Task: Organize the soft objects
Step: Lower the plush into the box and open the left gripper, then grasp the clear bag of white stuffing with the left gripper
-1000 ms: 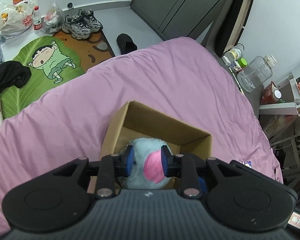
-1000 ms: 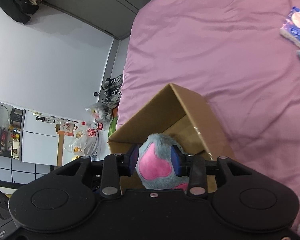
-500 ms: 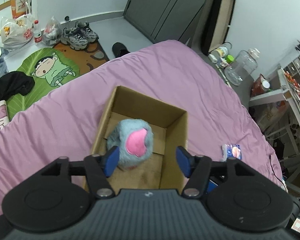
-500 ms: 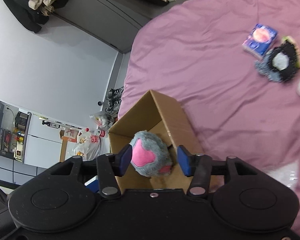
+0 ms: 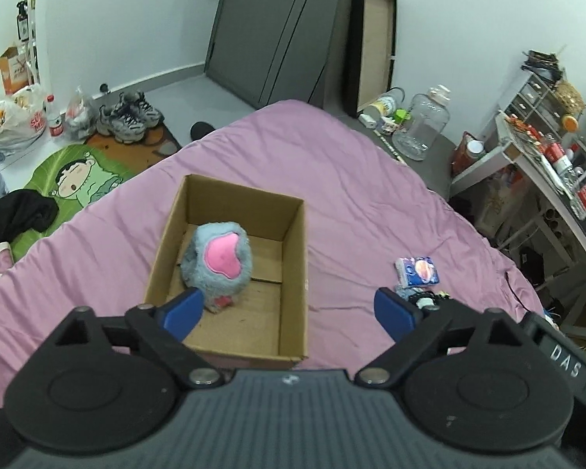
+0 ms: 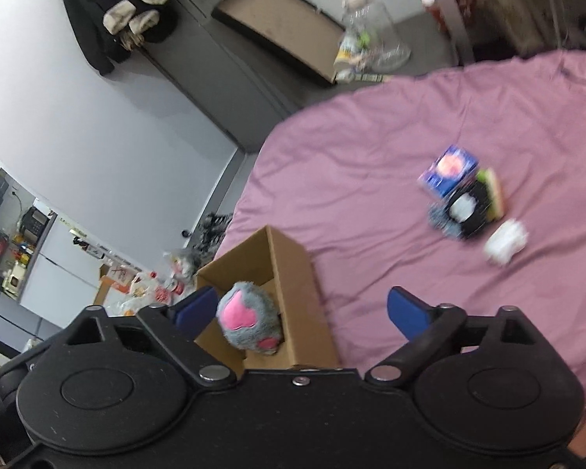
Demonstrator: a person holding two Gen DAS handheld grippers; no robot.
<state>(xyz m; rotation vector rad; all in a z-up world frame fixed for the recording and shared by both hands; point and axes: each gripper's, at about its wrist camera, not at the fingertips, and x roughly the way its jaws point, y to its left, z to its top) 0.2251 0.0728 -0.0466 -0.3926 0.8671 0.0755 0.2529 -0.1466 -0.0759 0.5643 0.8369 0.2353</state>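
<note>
Your grey plush paw (image 5: 218, 264) now sits loose inside the cardboard box (image 5: 293, 273) on the pink bedspread (image 5: 351, 179), pink pad facing up, and neither tool touches it. Your left gripper (image 5: 289, 308) and right gripper (image 6: 301, 312) both stand with fingers spread wide and empty. A second ago both pairs of pads were pinched on that paw over the box; half a second ago they had only begun to part. So one soft item looks stowed. The others wait on the bedspread well apart from the box: a tissue pack (image 6: 448, 170), a dark plush (image 6: 465, 211) (blurred) and a white piece (image 6: 506, 243).
</note>
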